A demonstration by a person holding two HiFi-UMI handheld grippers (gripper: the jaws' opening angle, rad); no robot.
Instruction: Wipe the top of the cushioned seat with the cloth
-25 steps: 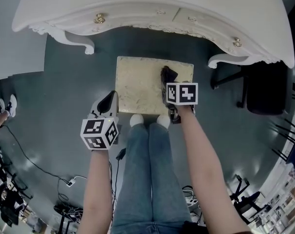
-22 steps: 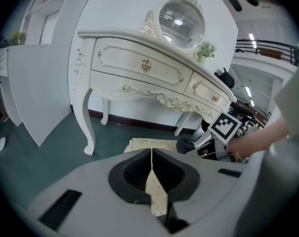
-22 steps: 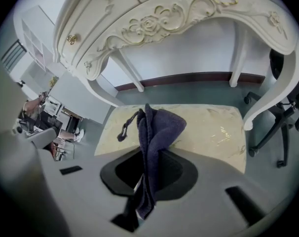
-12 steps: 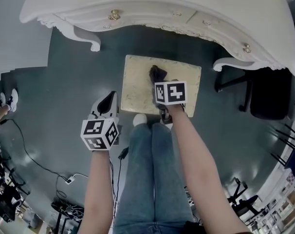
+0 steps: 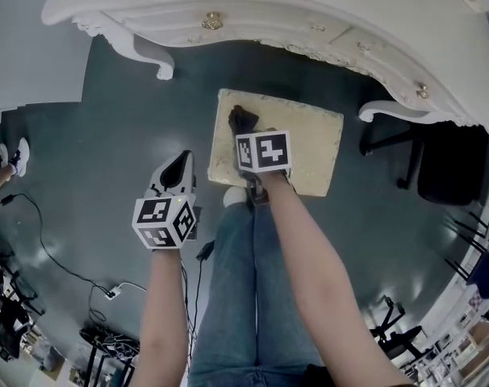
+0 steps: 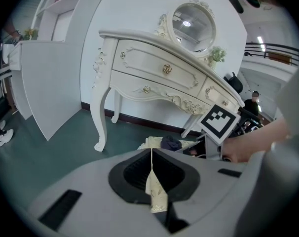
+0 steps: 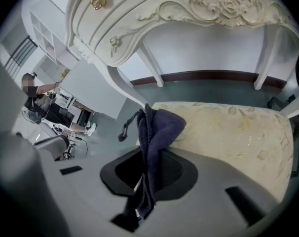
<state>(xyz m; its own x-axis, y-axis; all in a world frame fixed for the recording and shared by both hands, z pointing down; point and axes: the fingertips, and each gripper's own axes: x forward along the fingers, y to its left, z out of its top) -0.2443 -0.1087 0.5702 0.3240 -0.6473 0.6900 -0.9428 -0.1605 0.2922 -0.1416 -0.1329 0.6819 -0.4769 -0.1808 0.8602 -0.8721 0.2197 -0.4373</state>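
While the right gripper (image 5: 246,132) pinches a dark cloth (image 5: 243,119) between its jaws, the cloth rests on the cream cushioned seat (image 5: 309,145) near its far left corner, in front of a white dressing table (image 5: 309,14). The left gripper (image 5: 178,172) hangs over the green floor (image 5: 107,135) just left of the seat. Its jaws are pressed together, with a thin cream sliver (image 6: 154,191) of unclear nature showing between them.
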